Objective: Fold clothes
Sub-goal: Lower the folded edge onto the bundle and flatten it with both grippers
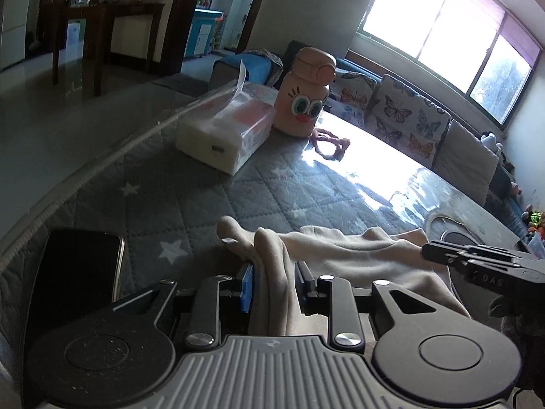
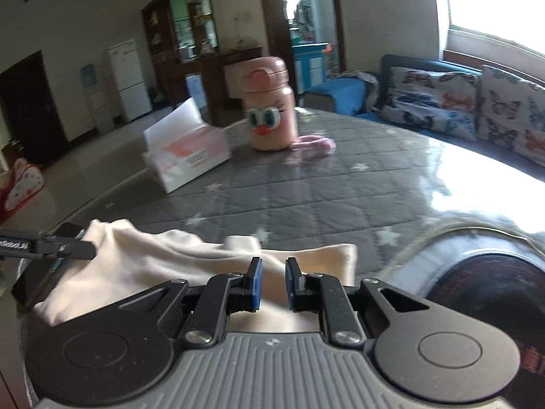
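- Parted jaws on both tools: the left gripper [image 1: 274, 284] straddles a raised ridge of cream garment [image 1: 357, 255], blue pads either side of the cloth with a gap showing at the right pad; the right gripper [image 2: 274, 284] stands narrowly apart over the same cloth, and whether anything is pinched there cannot be told.
- Bunched and wrinkled, the garment lies at the near edge of a grey star-quilted table cover [image 1: 211, 201] under a glossy clear sheet, between the two tools; it does not lie as a flat, squared fold.
- Risk, as judged: with the left pads not tight, the ridge could slide out on a lift, dropping the fold crooked.
- Close by on the left, a black phone [image 1: 78, 266] rests just beside the cloth; a dragged hem could catch it and push it towards the table edge.
- Further back, a tissue pack [image 1: 224, 133], a cartoon-faced pink bottle [image 1: 305, 95] and a pink strap [image 1: 330, 143] stand well apart from the cloth; a wide sweep could still reach them.
- Glare on the slick sheet suggests the cloth may skid rather than crease.
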The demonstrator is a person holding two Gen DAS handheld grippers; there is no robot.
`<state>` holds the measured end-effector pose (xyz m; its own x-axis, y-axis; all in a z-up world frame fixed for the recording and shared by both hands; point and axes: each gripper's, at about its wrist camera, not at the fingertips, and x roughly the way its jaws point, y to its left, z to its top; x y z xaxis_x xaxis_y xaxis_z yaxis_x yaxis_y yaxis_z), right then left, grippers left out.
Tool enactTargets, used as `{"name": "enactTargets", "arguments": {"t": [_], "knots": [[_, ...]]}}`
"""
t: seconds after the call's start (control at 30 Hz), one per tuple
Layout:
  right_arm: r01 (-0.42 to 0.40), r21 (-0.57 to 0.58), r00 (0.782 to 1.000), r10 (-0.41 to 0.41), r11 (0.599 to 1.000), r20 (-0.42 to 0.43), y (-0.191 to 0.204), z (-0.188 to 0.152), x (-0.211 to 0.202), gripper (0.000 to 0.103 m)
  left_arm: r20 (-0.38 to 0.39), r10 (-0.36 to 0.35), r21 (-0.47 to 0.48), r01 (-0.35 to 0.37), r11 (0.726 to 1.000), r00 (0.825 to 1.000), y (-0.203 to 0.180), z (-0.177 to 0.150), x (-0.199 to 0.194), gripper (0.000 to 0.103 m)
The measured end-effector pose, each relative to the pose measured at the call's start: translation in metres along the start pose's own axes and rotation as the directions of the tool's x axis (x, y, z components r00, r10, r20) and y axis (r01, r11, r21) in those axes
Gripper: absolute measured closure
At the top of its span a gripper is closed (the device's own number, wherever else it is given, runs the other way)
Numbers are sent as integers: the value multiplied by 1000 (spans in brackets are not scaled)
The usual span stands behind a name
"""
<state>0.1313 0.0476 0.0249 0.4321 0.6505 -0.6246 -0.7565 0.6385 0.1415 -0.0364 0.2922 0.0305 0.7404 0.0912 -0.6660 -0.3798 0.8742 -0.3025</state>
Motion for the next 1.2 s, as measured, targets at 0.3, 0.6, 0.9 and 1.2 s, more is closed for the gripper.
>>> {"name": "enactTargets", "arguments": {"t": [0.3, 0.6, 0.9, 1.2], "knots": [[-16, -8, 998, 16, 1000, -62, 7, 2, 37, 89, 20, 10, 0, -10, 1000, 1000, 2, 8, -6, 74], [-18, -8, 998, 18, 1000, -59, -1, 5, 31, 89, -9, -61, 40, 61, 997, 998, -24, 12, 18, 74], [-53, -65, 997, 49, 996, -56, -1, -5, -17, 89, -41, -81, 57, 83, 995, 996, -35, 10, 41, 74], [-94, -104, 994, 88, 990, -67, 12, -30, -36, 89, -62, -66, 52, 70, 996, 996, -30, 5, 50, 74]]}}
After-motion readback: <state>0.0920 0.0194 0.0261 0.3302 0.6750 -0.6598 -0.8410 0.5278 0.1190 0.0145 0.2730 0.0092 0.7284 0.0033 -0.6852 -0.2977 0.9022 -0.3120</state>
